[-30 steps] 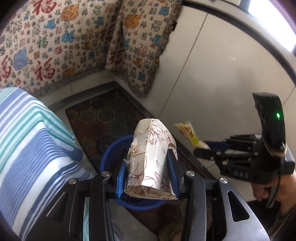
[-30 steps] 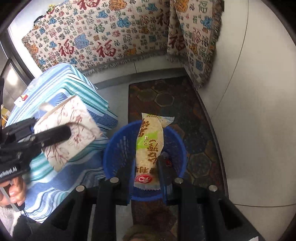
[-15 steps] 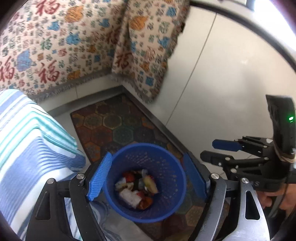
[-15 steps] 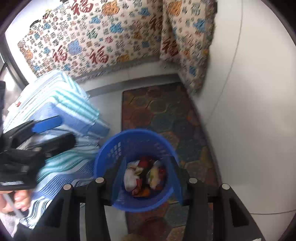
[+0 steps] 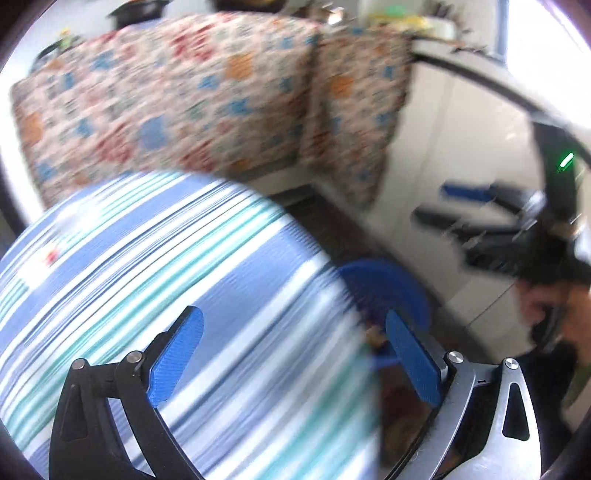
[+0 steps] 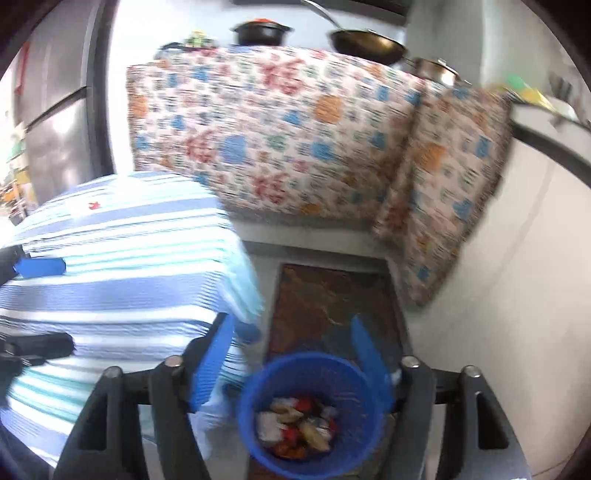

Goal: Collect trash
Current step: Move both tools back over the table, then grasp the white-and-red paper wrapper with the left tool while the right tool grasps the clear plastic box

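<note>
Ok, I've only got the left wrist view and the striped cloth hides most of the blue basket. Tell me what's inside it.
Observer: In the right wrist view, the round blue plastic mesh basket holds a pile of mixed trash: white, red and yellowish pieces.
Operator: Say what it stands on.
Observer: It stands on the near end of a dark patterned floor mat.
Operator: Now describe the counter above the patterned cloth.
Observer: A dark frying pan and a black lidded pot are on it.
</note>
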Demonstrator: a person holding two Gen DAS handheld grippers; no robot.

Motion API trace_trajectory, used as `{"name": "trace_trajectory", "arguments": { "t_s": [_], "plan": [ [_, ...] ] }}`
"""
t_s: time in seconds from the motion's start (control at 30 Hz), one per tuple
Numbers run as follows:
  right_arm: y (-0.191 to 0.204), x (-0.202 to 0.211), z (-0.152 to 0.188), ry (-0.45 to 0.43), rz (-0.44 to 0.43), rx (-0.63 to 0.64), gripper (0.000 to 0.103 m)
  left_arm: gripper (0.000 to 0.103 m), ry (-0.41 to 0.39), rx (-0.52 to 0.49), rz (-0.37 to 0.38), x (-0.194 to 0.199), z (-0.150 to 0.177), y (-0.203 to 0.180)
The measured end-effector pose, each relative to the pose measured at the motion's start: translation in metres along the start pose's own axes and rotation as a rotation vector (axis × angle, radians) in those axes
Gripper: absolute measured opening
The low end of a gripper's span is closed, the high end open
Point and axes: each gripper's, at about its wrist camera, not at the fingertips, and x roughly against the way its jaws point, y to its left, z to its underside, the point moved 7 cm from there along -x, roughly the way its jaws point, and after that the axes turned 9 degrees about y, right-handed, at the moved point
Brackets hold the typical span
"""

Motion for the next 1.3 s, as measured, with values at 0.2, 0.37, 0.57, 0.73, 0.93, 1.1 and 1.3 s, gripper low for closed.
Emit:
{"name": "trace_trajectory", "arguments": {
  "t_s": [0.2,0.37,0.57,0.73,0.93,1.1,1.3],
  "plan": [
    [0.129,-0.017,-0.015,0.037,-0.157,0.142,0.074,0.099,0.088,0.172,-0.200,0.005,0.058,0.127],
    [0.219,-0.040,-0.018,0.082,-0.244,0.243,0.074,0.099,0.131,0.246,-0.243,0.003,0.083,0.203],
    [0.253,-0.071,-0.020,0.144,-0.272,0.264,0.074,0.102,0.121,0.225,-0.213,-0.009,0.082,0.245],
    [0.254,-0.085,-0.021,0.165,-0.308,0.230,0.075,0.103,0.129,0.132,-0.178,-0.020,0.064,0.257],
    [0.257,-0.088,-0.020,0.166,-0.310,0.234,0.075,0.102,0.038,0.041,-0.181,-0.015,0.022,0.285],
    [0.256,-0.090,-0.022,0.168,-0.315,0.234,0.076,0.098,-0.051,-0.005,-0.168,-0.016,-0.020,0.300],
    [0.257,-0.090,-0.022,0.170,-0.318,0.234,0.077,0.052,-0.009,-0.084,-0.170,-0.049,-0.039,0.301]
  ]
}}
